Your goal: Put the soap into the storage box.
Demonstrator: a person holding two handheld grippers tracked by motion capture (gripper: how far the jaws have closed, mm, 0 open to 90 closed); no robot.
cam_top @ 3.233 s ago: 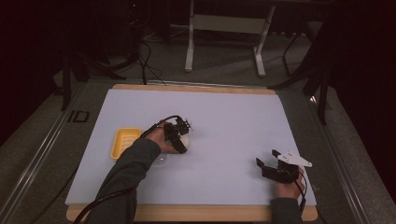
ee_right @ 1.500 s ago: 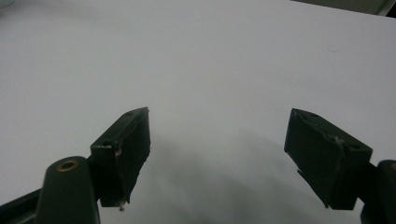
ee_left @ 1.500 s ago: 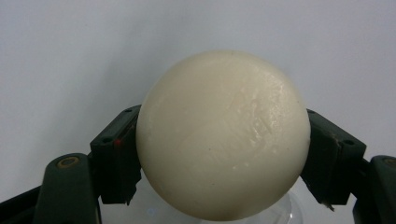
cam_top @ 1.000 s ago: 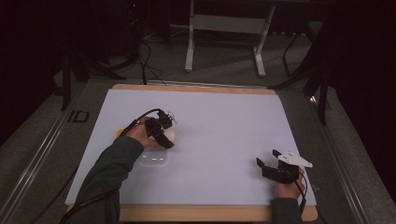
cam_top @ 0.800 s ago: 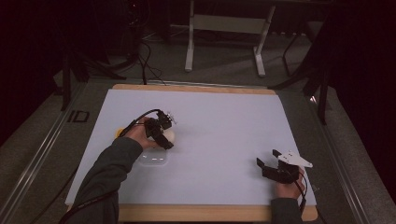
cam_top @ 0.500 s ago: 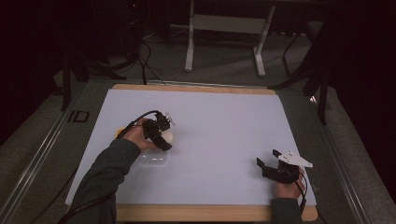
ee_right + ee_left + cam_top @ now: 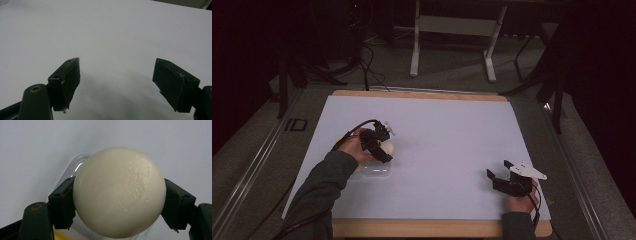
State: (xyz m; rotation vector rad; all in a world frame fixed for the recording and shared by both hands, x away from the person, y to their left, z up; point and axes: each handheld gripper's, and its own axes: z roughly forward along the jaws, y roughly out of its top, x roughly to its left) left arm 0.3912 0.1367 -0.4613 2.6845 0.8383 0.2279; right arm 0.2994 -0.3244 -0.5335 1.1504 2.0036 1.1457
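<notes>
A cream-white ball (image 7: 118, 192) sits between the two black jaws of my left gripper (image 7: 119, 203), whose pads press on its sides. In the high view that gripper (image 7: 382, 149) hovers with the ball (image 7: 388, 147) over a clear plastic container (image 7: 374, 169) on the white table sheet. The container's rim (image 7: 75, 165) shows behind the ball, with a yellow edge (image 7: 60, 235) low in the left gripper view. My right gripper (image 7: 501, 178) rests at the front right, its jaws wide apart over bare sheet (image 7: 116, 82).
The white sheet (image 7: 452, 135) covers a wooden board (image 7: 422, 95). Dark floor, cables (image 7: 362, 55) and a metal stand (image 7: 452, 30) lie beyond the far edge. A grey metal border (image 7: 257, 150) runs along the left.
My left gripper with the ball has moved left from its earliest place and now covers the yellow thing; over the last second it has hardly shifted. The right gripper has stayed put.
</notes>
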